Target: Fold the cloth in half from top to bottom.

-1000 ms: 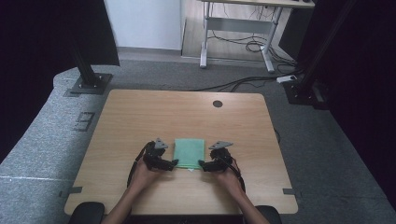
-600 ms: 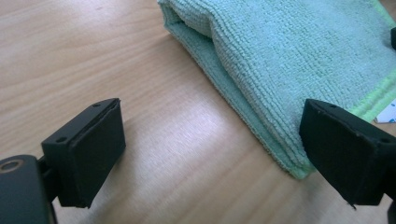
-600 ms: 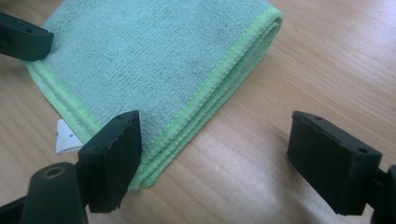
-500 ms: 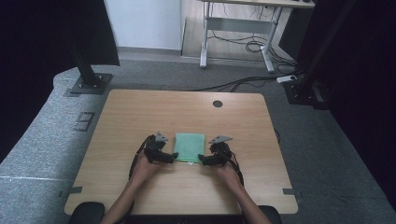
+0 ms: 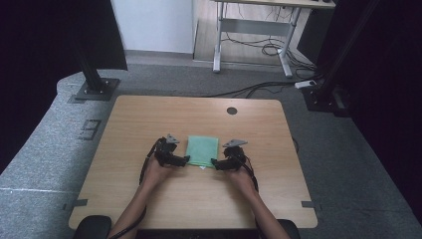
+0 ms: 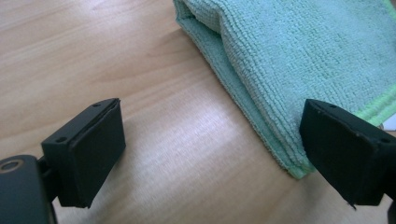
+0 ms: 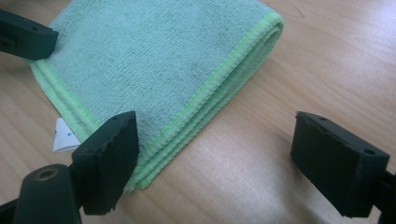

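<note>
**Folded Cloth Between Two Open Grippers**

Surroundings. The wooden table [image 5: 149, 124] carries a round cable hole [image 5: 232, 110] near its far edge, well apart from the work area. On the grey floor beyond the table stand a black stand base [image 5: 93, 88] at the left and a white desk frame [image 5: 254, 30] with loose cables [image 5: 259, 89] farther back. Nothing lies on the tabletop between either gripper and the cloth.

Work item. The green cloth [image 5: 202, 151] lies folded flat on the table, near the middle of its width and toward the person's side. In the right gripper view the stacked, lime-stitched edges of the cloth [image 7: 154, 60] are visible, and a small white label [image 7: 63, 135] protrudes from under its near corner.

Left gripper. The left gripper [image 5: 174, 158] rests just beside the left edge of the cloth. In the left gripper view its jaws stand wide apart with bare tabletop between them; one jaw sits over the near corner of the cloth [image 6: 303, 51]. It holds nothing.

Right gripper. The right gripper [image 5: 223, 162] rests at the near right corner of the cloth. Its jaws have just been opening and now stand wide. The cloth's corner lies partly between them, but the pads do not press on it.
</note>
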Tool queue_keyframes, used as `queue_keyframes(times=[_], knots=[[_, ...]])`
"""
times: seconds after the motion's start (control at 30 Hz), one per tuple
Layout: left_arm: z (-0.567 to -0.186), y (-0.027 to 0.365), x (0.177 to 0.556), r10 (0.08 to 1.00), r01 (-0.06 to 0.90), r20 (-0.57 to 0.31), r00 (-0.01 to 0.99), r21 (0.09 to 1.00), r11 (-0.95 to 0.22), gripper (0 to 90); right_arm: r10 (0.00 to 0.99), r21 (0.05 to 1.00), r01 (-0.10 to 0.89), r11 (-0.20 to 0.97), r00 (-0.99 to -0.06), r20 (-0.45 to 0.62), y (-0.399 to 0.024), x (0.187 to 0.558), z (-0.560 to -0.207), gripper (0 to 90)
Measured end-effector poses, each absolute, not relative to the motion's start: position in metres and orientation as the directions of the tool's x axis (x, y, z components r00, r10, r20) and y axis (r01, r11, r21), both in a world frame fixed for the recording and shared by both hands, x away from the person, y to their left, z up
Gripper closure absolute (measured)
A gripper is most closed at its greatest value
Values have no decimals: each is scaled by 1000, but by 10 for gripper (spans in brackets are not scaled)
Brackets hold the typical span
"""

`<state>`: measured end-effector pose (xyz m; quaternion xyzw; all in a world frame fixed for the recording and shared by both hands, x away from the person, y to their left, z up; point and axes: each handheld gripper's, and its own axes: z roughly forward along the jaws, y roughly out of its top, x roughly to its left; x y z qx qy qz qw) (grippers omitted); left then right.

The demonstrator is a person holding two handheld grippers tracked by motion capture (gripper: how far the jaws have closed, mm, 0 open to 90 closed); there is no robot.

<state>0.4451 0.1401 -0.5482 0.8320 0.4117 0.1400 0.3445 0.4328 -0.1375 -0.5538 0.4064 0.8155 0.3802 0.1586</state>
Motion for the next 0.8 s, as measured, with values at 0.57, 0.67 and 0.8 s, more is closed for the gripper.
queue_keyframes(times=[0.57, 0.67, 0.8], knots=[[-548, 138, 444, 791, 594, -58, 610, 694, -407, 99, 782, 740, 551, 385, -621, 56, -138, 443, -552, 146], [-547, 140, 444, 786, 594, -71, 614, 697, -401, 119, 780, 746, 550, 375, -622, 66, -139, 442, -552, 149], [-544, 139, 441, 788, 590, -73, 611, 705, -392, 124, 777, 754, 537, 378, -627, 58, -141, 439, -547, 151]])
